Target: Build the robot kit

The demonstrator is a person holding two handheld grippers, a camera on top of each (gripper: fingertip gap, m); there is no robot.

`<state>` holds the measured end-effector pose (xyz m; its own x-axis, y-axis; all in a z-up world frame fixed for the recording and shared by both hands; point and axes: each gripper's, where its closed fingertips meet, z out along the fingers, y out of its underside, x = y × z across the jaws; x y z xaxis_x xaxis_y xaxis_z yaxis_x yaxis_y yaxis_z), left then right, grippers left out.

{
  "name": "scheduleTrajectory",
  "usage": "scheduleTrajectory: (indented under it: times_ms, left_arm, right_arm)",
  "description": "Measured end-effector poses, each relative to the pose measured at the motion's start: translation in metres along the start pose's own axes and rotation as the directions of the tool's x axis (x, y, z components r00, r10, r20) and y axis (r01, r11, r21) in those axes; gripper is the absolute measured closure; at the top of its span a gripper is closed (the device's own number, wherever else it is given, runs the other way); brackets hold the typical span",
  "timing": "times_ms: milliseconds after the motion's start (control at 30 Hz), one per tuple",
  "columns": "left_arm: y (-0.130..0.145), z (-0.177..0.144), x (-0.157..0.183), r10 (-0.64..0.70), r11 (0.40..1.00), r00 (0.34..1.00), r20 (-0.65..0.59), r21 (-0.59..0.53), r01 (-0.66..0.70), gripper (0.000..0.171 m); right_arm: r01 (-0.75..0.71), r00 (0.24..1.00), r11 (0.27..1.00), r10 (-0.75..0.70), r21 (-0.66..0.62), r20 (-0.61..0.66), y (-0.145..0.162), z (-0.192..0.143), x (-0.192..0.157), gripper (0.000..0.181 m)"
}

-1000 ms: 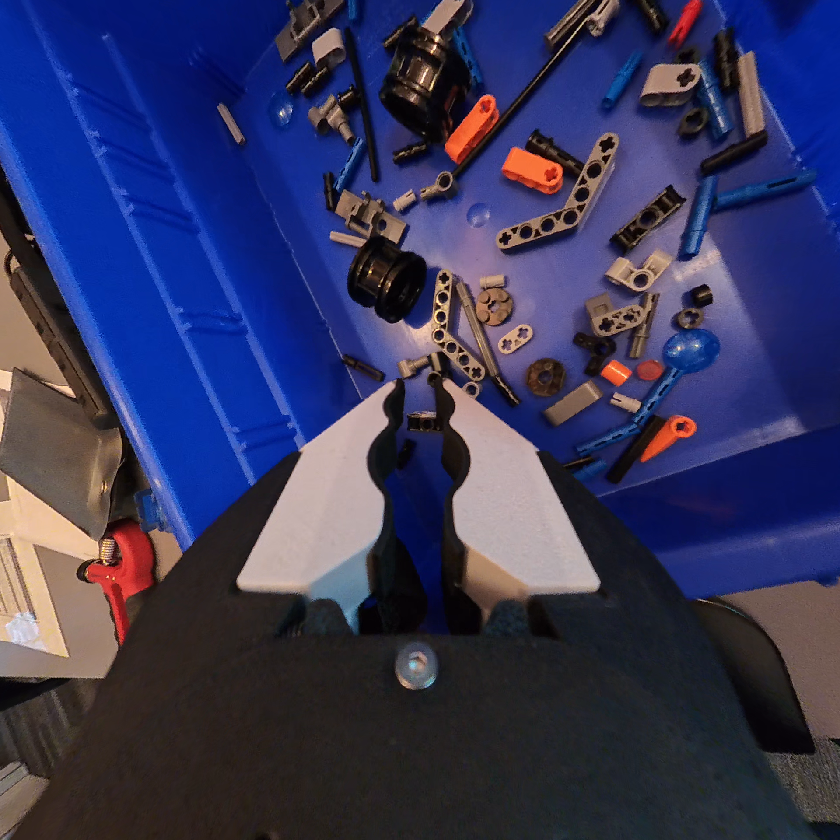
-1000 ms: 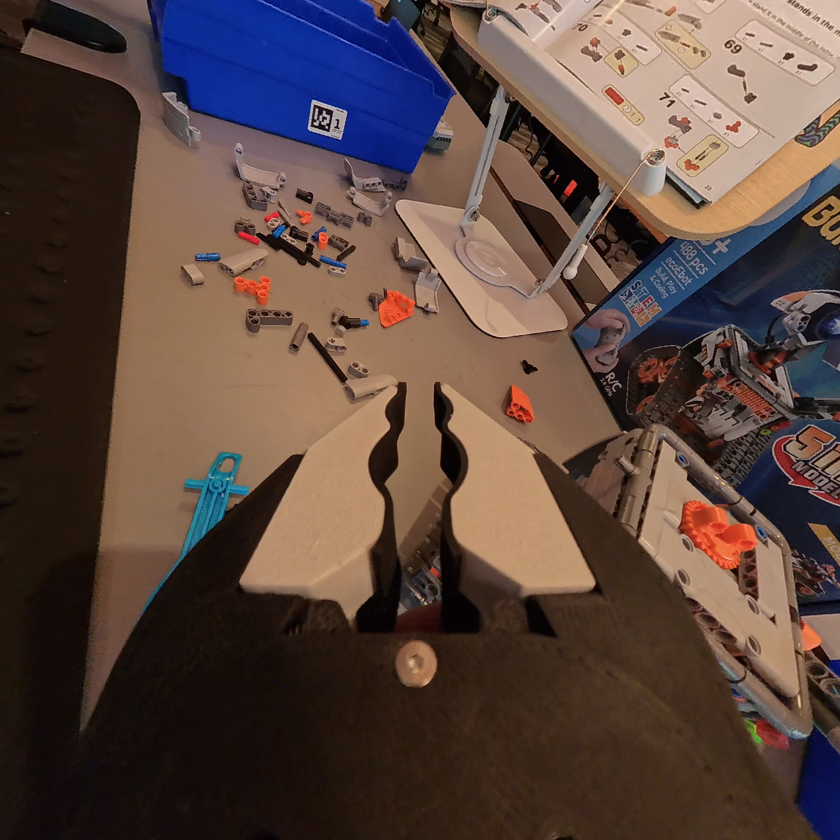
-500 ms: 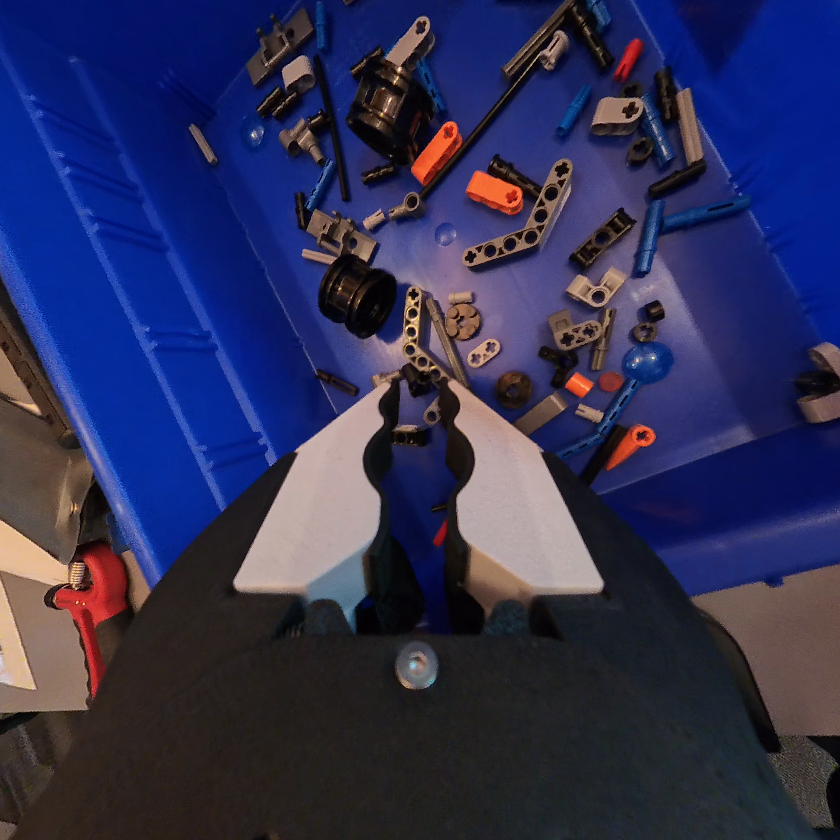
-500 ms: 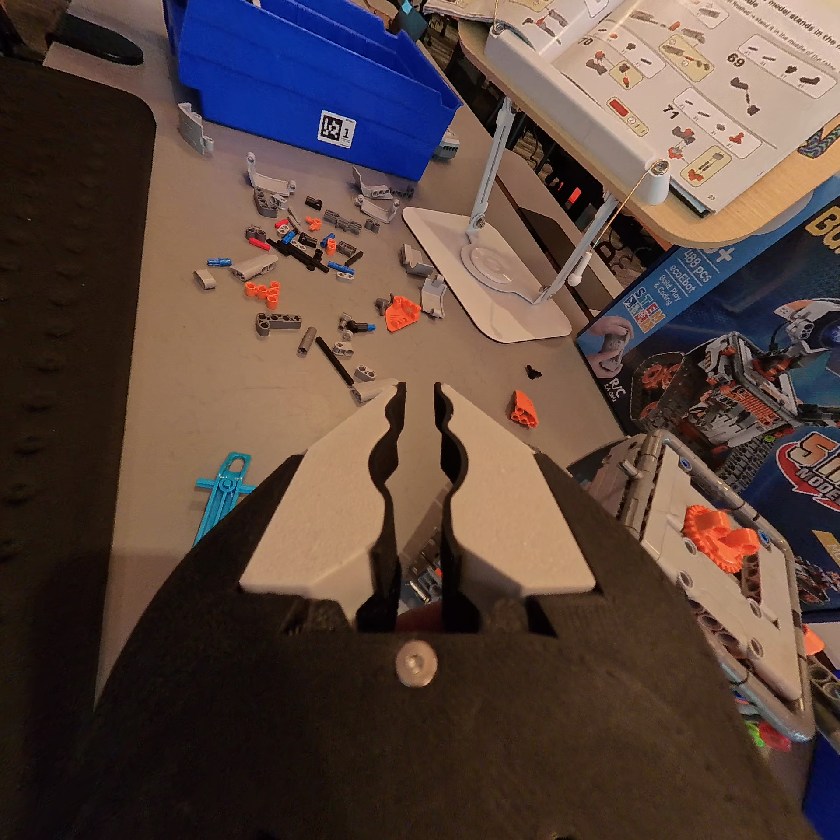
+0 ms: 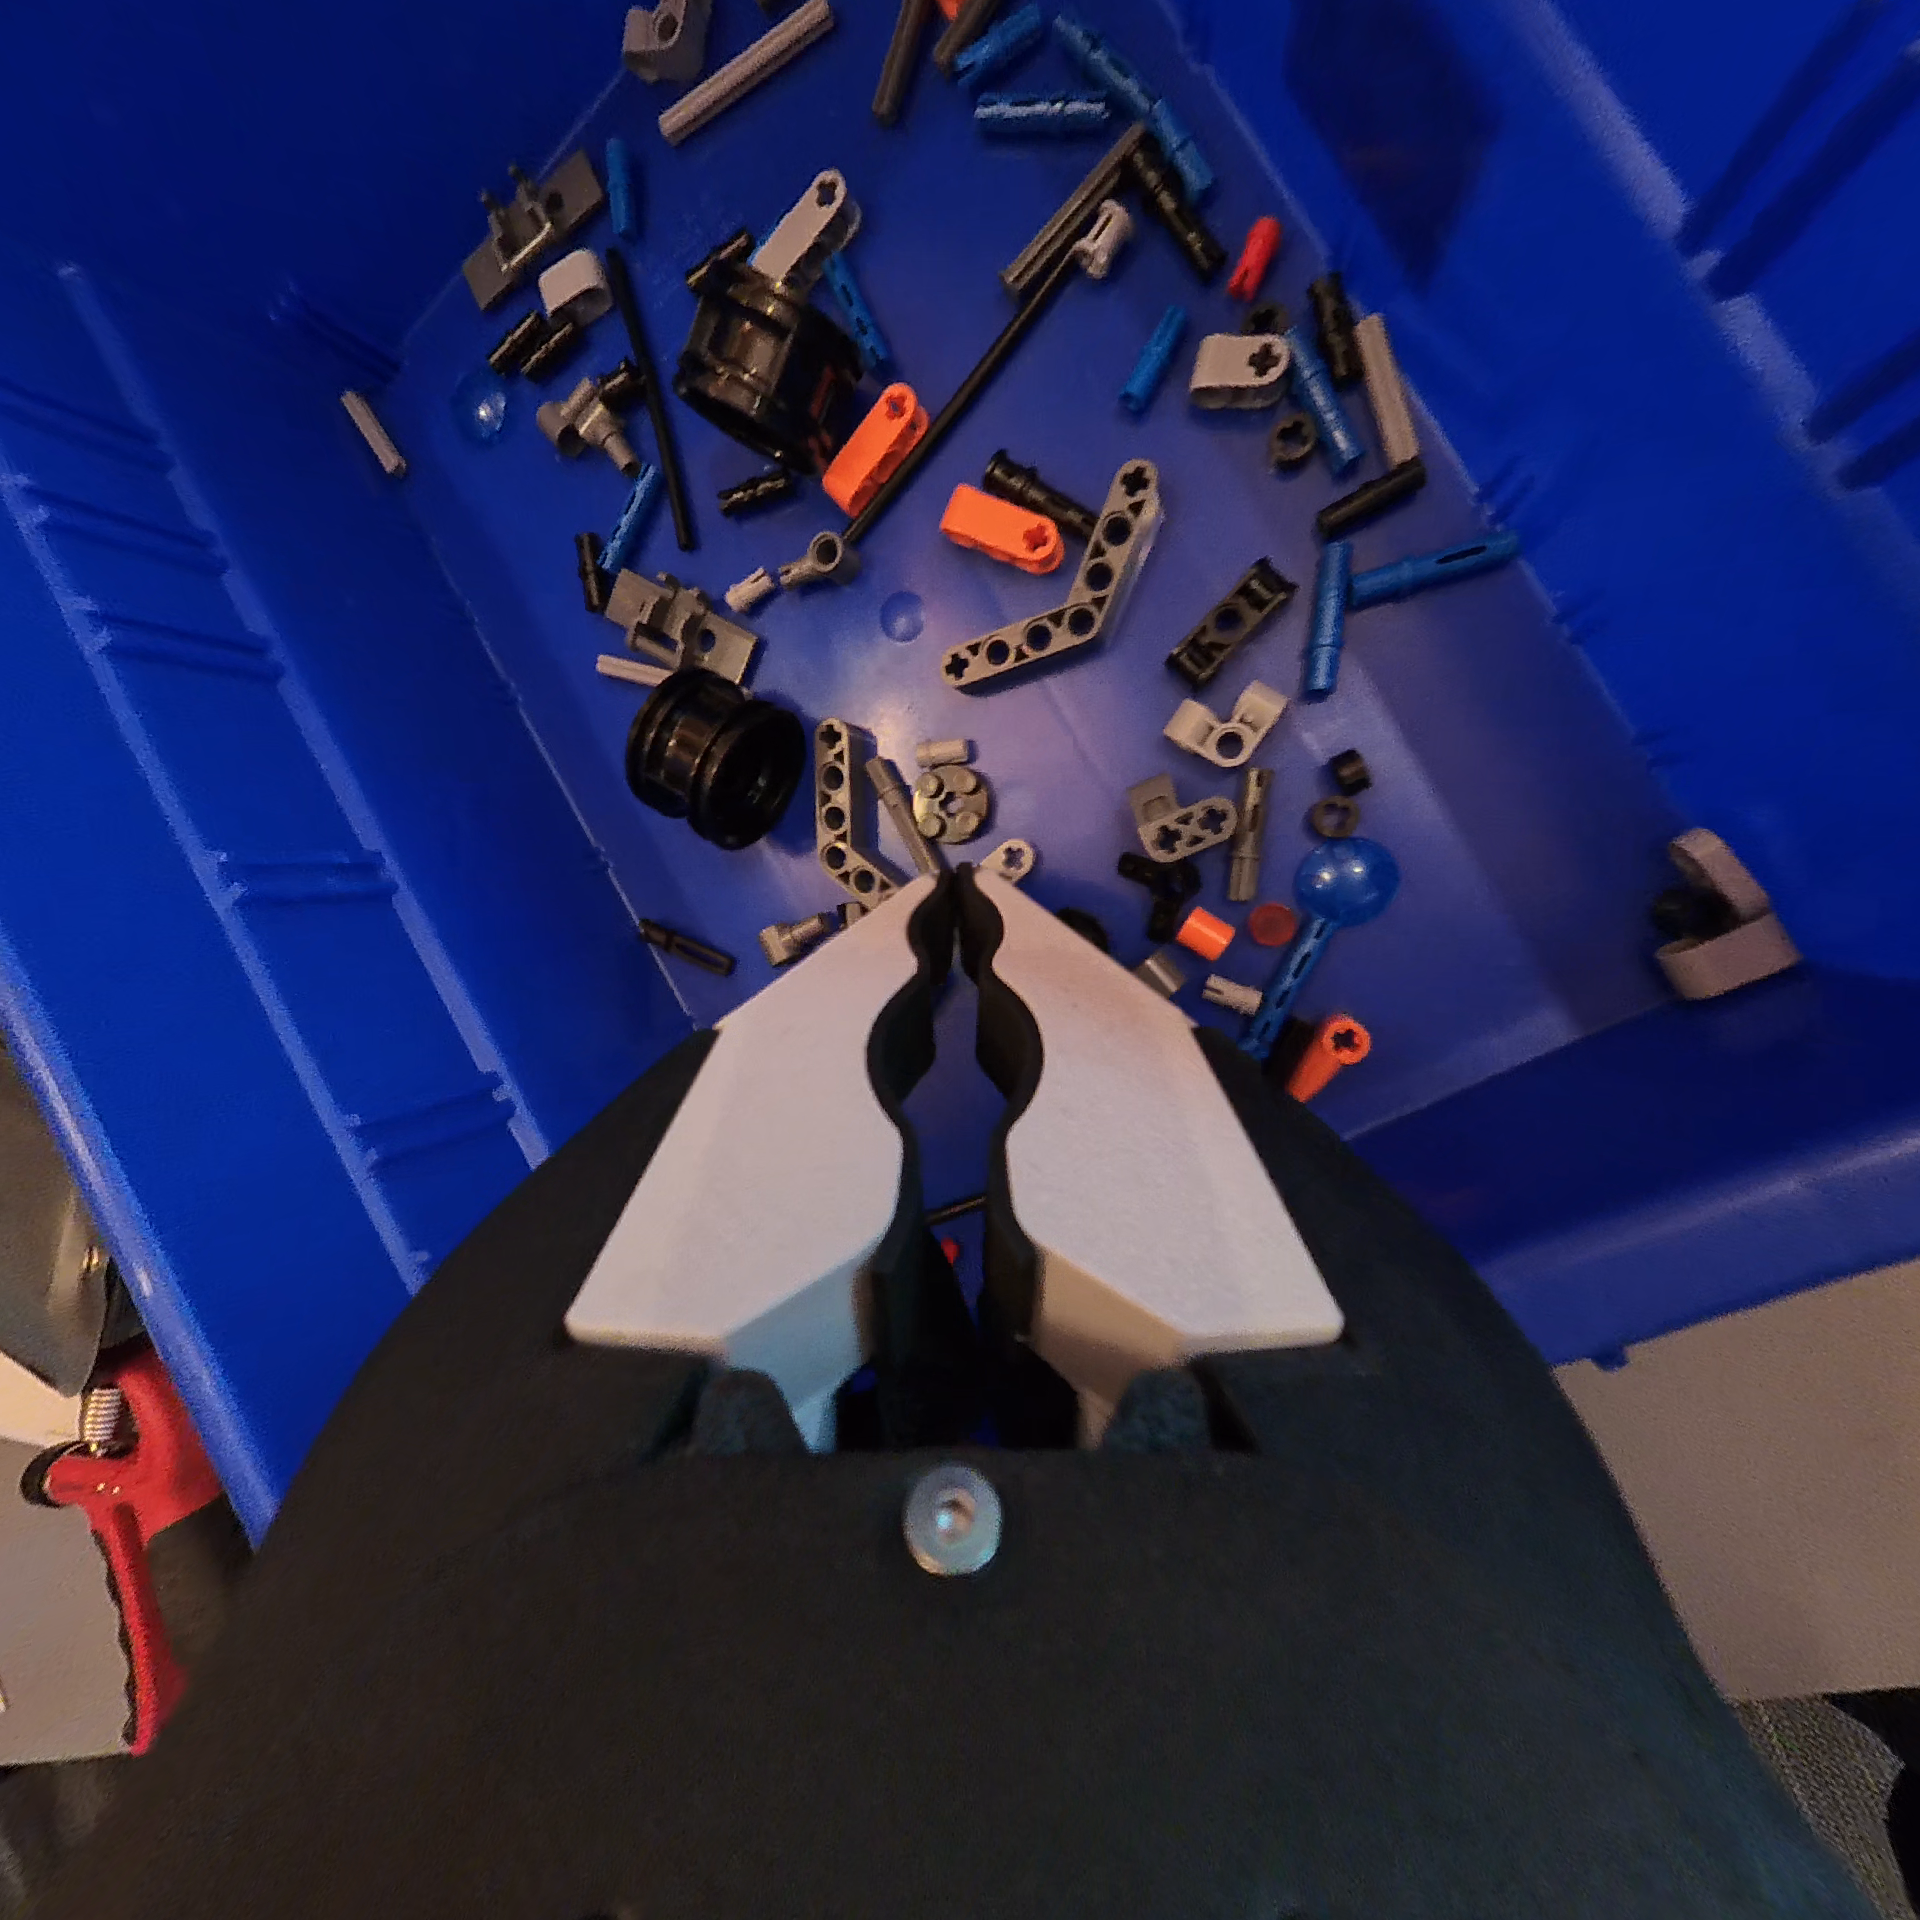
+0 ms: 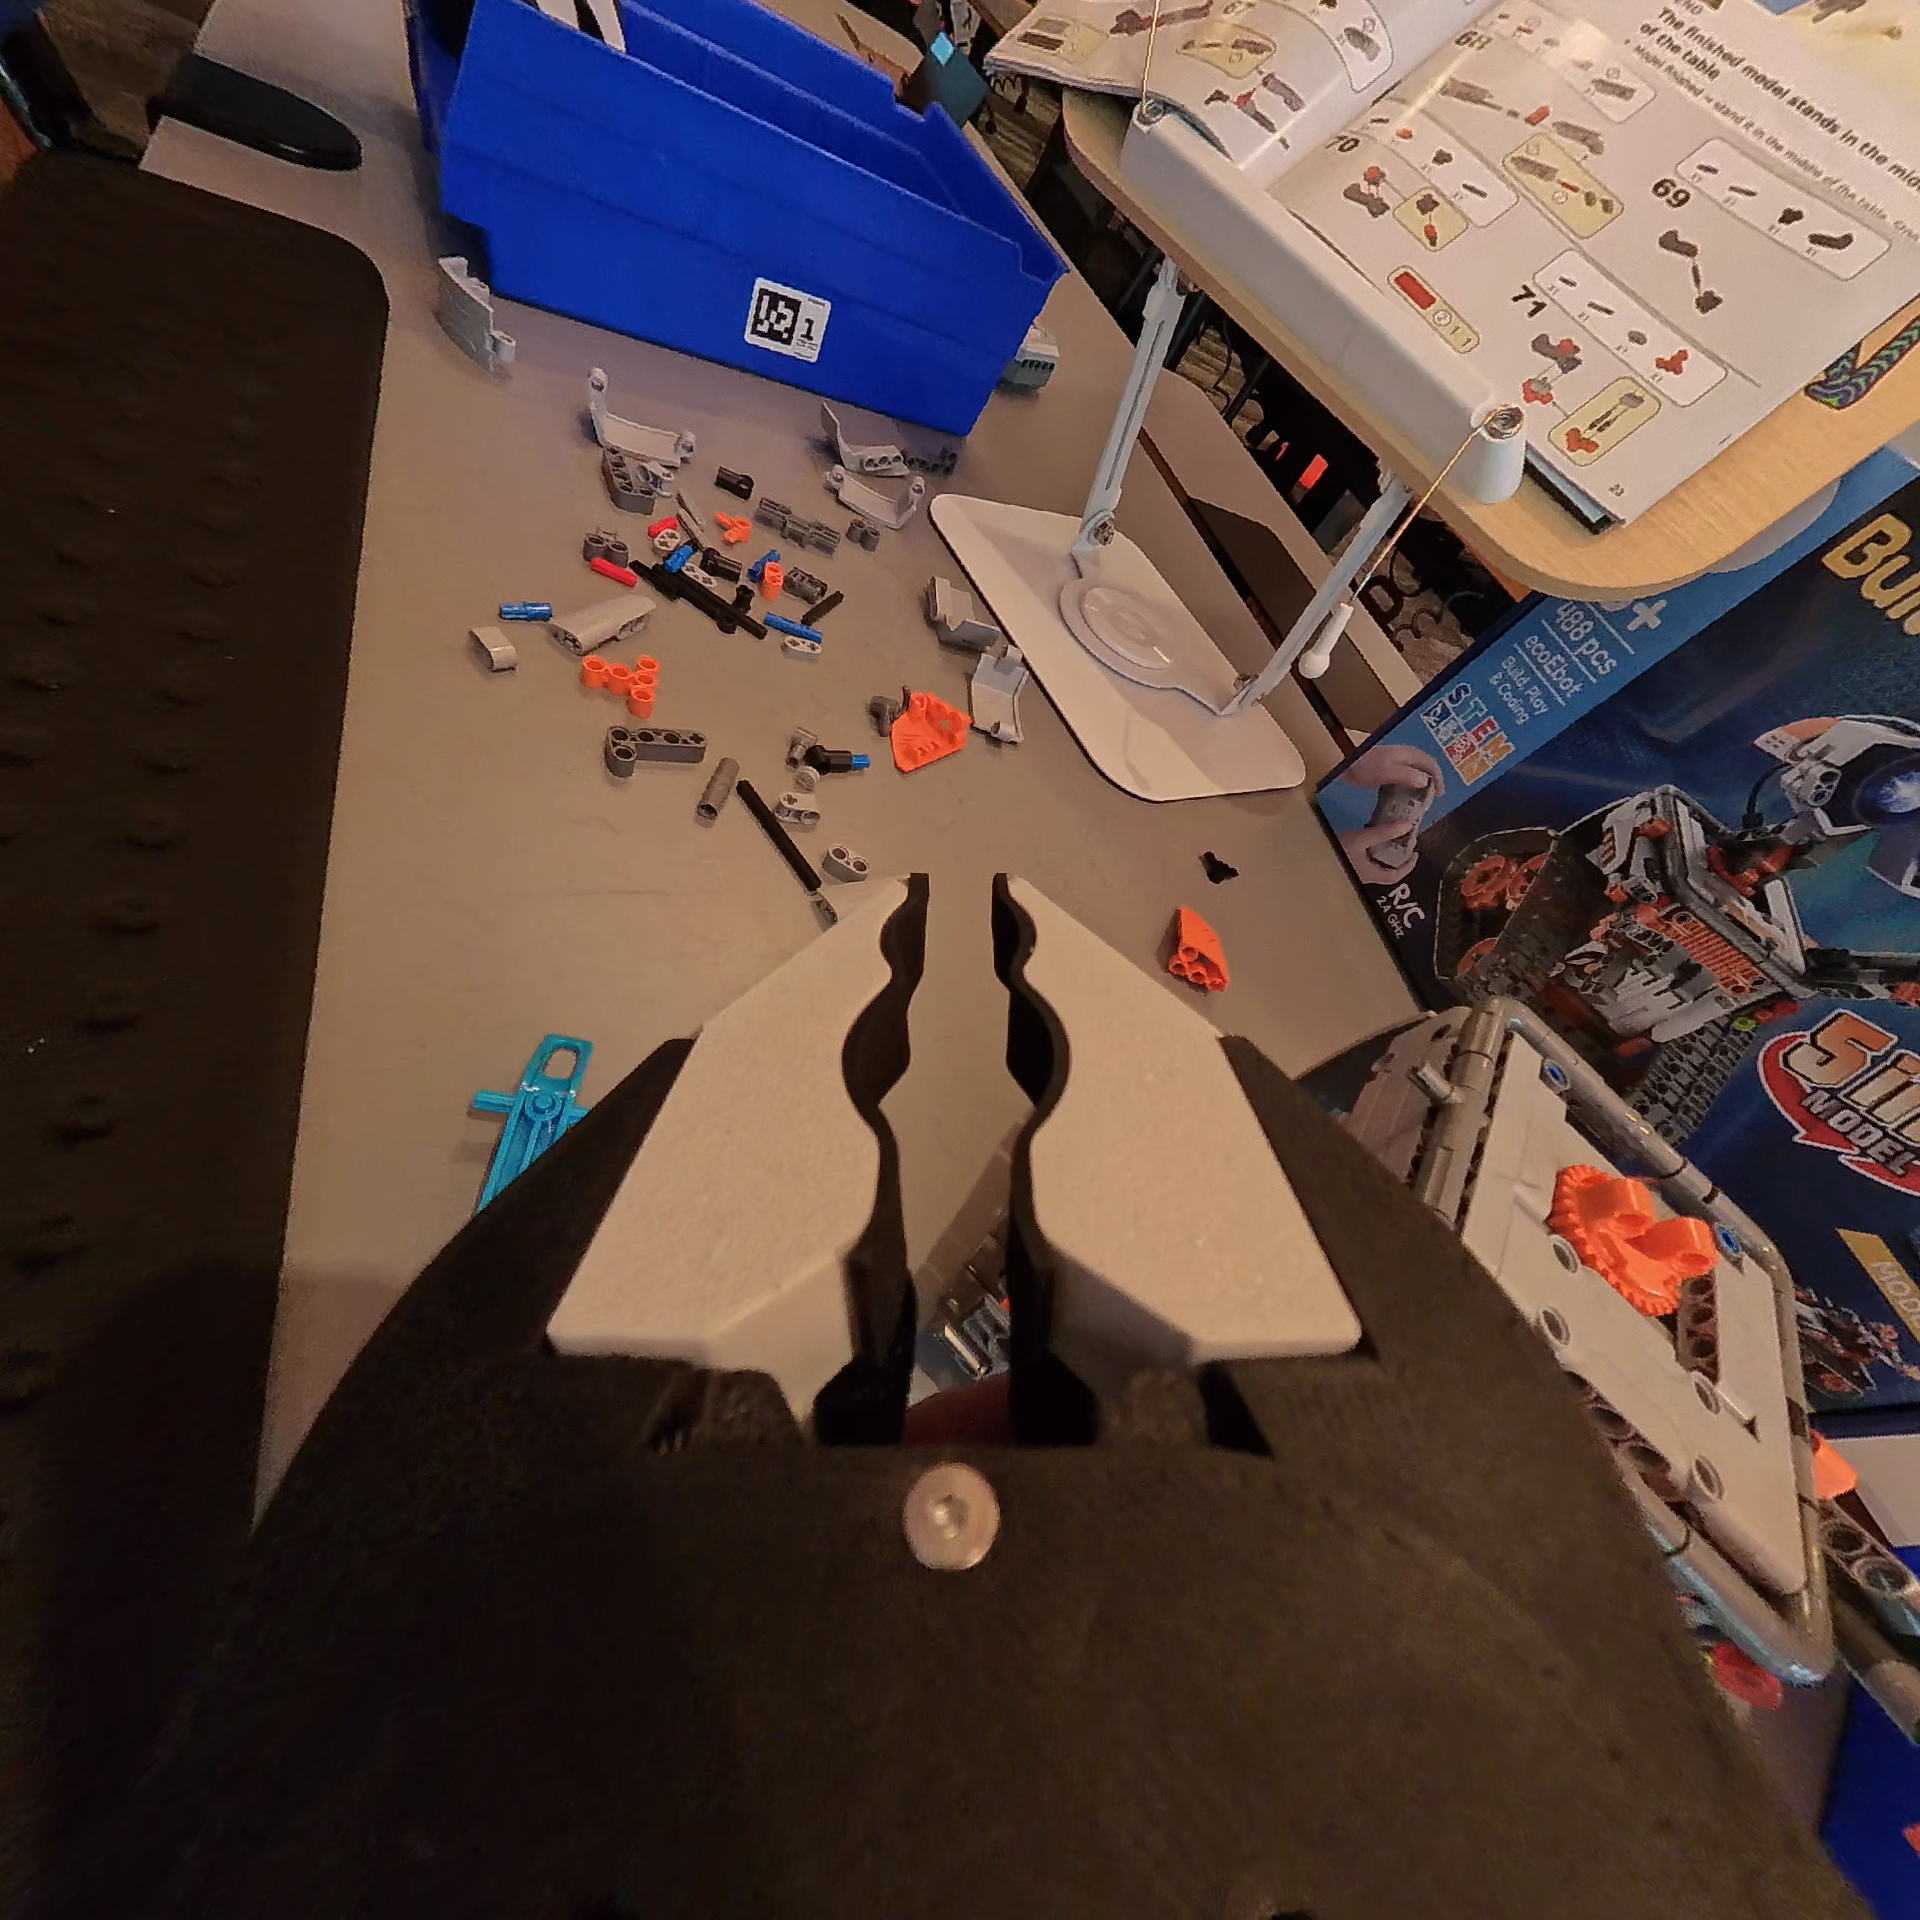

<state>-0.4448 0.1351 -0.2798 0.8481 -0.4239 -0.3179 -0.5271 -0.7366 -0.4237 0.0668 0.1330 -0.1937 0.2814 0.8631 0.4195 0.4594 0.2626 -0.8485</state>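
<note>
Left gripper [image 5: 958,875] hangs inside the blue bin [image 5: 312,935], near its front wall, jaws drawn together at the tips; whether a small piece is pinched there I cannot tell, the tips hide it. Just beyond the tips lie a grey bent beam [image 5: 847,821] and a round grey disc [image 5: 951,805]; a black wheel hub [image 5: 717,758] sits to their left, a grey angled beam [image 5: 1060,603] farther toward the bin's middle. Right gripper [image 6: 960,885] hovers over the table [image 6: 499,935], jaws slightly parted, nothing between them. An orange piece [image 6: 1195,948] lies just right of it, loose parts [image 6: 707,613] scattered beyond, another blue bin [image 6: 707,229] at the far edge.
</note>
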Motion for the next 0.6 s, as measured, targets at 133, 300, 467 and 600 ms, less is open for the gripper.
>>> scheduleTrajectory:
  times_ms: [133,300,467,600]
  left_arm:
    - [-0.003,-0.002,0.01,0.019,1.0,1.0,-0.024,0.01,-0.019,0.171]
    - [-0.012,-0.003,0.026,0.065,0.998,0.996,-0.06,0.025,-0.064,0.171]
    - [-0.02,-0.002,0.04,0.105,0.994,0.99,-0.092,0.032,-0.103,0.171]
    - [-0.019,-0.001,0.045,0.114,0.993,0.988,-0.104,0.018,-0.113,0.167]
  right_arm:
    - [0.006,1.0,1.0,-0.006,0.005,0.001,-0.002,-0.001,-0.001,0.171]
    - [0.013,1.0,1.0,-0.013,0.006,0.003,-0.003,-0.002,-0.003,0.171]
    - [0.015,1.0,1.0,-0.015,0.004,0.002,-0.002,-0.003,-0.003,0.171]
    - [0.018,1.0,1.0,-0.018,0.003,0.006,-0.002,-0.003,-0.004,0.171]
